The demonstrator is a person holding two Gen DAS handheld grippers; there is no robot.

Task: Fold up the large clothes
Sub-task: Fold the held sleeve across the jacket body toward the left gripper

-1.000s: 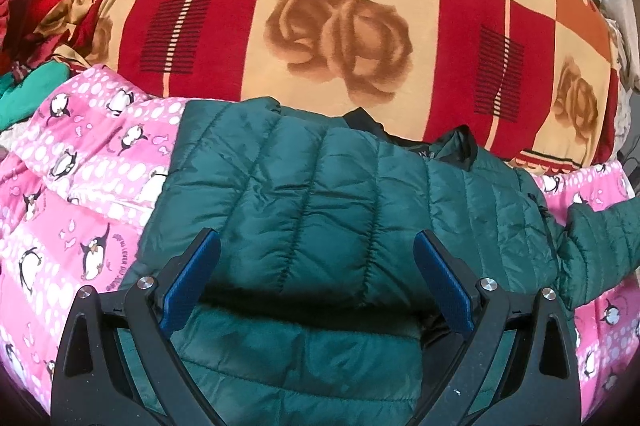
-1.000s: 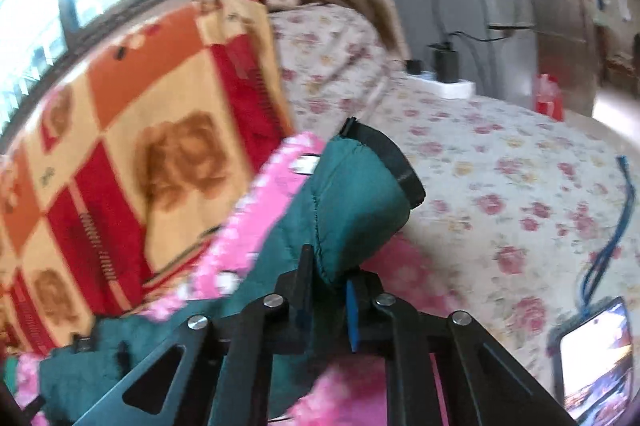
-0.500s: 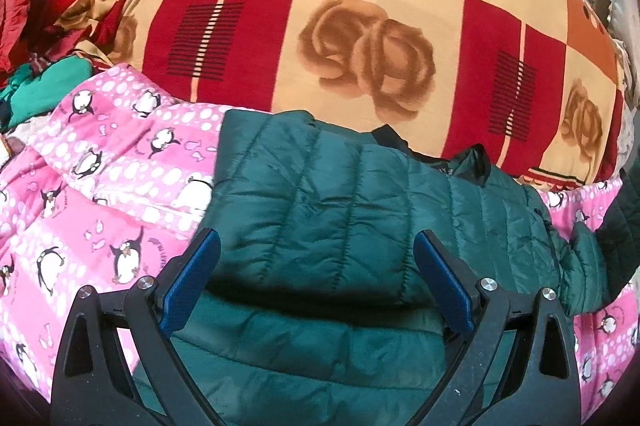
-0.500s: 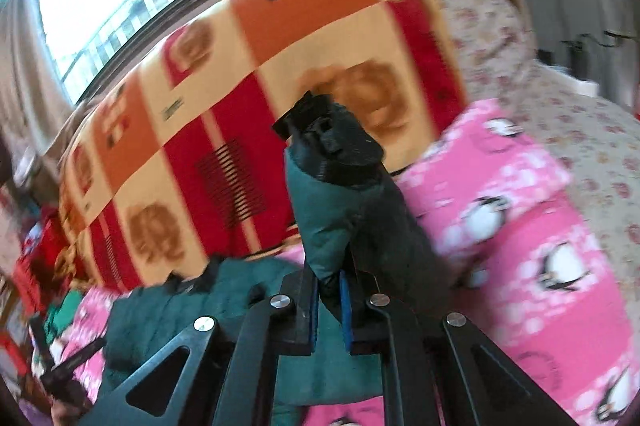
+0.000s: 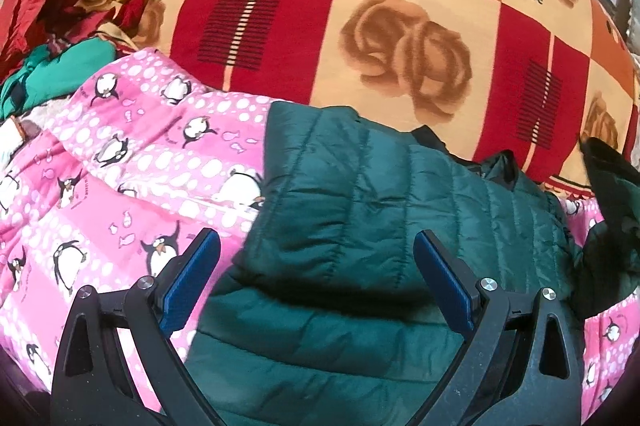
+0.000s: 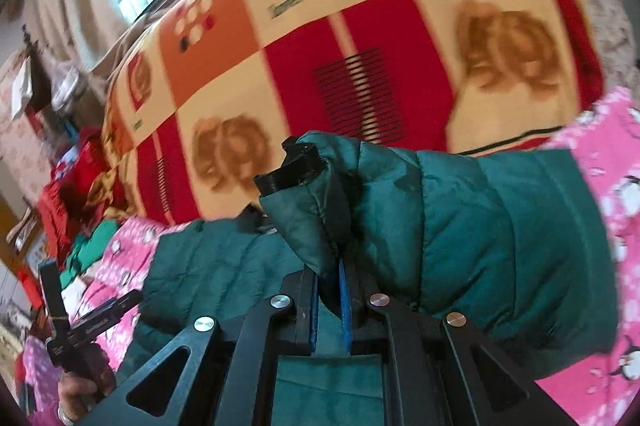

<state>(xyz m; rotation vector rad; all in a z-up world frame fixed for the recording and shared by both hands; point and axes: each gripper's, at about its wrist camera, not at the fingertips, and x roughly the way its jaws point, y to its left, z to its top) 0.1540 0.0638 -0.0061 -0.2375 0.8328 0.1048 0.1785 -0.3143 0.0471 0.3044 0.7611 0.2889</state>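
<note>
The right gripper (image 6: 330,300) pinched the dark green quilted puffer jacket's sleeve (image 6: 460,226) narrowly; slippery fabric could slip free above the jacket body. The left gripper (image 5: 318,282) gaped wide, empty.

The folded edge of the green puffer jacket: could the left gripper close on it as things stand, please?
Probably yes. The left gripper is open, its blue pads either side of the green puffer jacket fold, with nothing between. The right gripper pinches the sleeve off to the side.
</note>
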